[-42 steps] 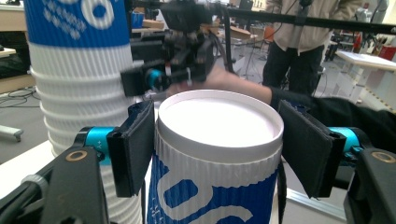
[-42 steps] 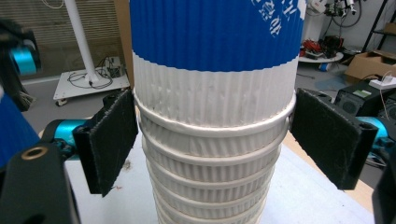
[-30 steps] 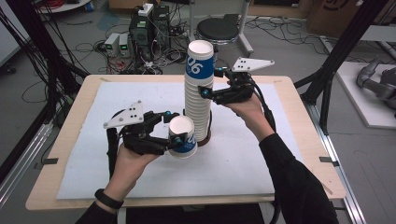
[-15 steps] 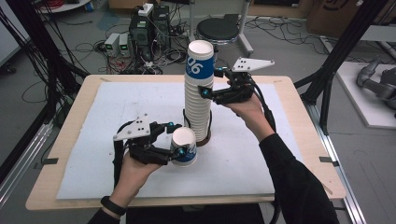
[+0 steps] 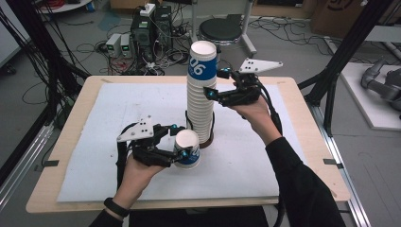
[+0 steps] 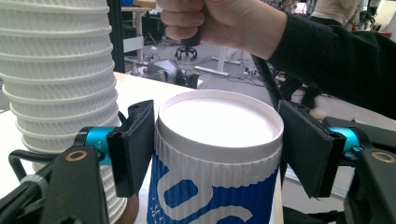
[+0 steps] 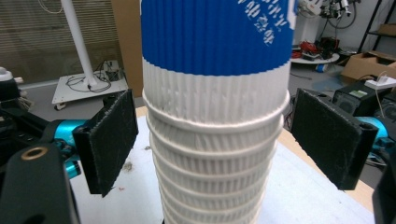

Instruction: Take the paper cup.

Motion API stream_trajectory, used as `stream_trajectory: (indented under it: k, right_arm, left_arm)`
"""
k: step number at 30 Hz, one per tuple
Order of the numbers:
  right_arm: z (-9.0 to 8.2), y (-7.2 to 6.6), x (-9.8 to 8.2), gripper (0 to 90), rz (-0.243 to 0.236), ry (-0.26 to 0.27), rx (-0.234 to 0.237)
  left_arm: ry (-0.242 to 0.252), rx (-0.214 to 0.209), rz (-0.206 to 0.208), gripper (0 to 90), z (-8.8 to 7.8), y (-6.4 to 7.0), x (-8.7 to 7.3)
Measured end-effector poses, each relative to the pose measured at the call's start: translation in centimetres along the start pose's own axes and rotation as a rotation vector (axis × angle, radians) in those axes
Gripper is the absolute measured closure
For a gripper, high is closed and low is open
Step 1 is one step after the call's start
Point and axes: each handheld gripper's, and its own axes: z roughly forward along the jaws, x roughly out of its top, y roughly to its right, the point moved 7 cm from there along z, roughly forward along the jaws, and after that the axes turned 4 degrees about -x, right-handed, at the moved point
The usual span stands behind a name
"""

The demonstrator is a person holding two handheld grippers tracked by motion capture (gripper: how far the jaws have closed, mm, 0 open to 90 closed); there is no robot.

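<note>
A tall stack of ribbed white paper cups (image 5: 201,94), its top cup printed blue, stands upright in the middle of the table. My right gripper (image 5: 211,83) is open and straddles the stack (image 7: 215,140) high up; a small gap shows at each pad (image 7: 109,140). My left gripper (image 5: 183,147) is shut on a single blue-and-white cup (image 5: 187,149) just below its rim. That cup (image 6: 219,154) is held upright low over the mat, close in front of the stack's foot (image 6: 56,70). Whether it rests on the mat I cannot tell.
A white mat (image 5: 118,109) covers most of the wooden table (image 5: 47,189). Black frame posts (image 5: 340,56) stand at the table's sides. A stool (image 5: 227,30) and electronics with cables (image 5: 142,38) lie on the floor behind.
My left gripper has sunk toward the mat with the single cup in it and shifted slightly toward the stack's foot. The right gripper has stayed around the stack.
</note>
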Motion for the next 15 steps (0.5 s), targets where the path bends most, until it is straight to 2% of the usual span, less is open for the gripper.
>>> stream_trajectory:
  k: [8,15]
  right_arm:
    - [-2.5,0.3,-1.0,15.7,-0.015,0.016,-0.036]
    - [-5.3,0.3,-2.7,15.7,0.000,0.029,-0.057]
  left_arm:
    - [0.003,-0.005,-0.003,30.0,0.1,-0.2,-0.2]
    - [-0.001,-0.001,-0.003,30.0,0.1,-0.4,-0.4]
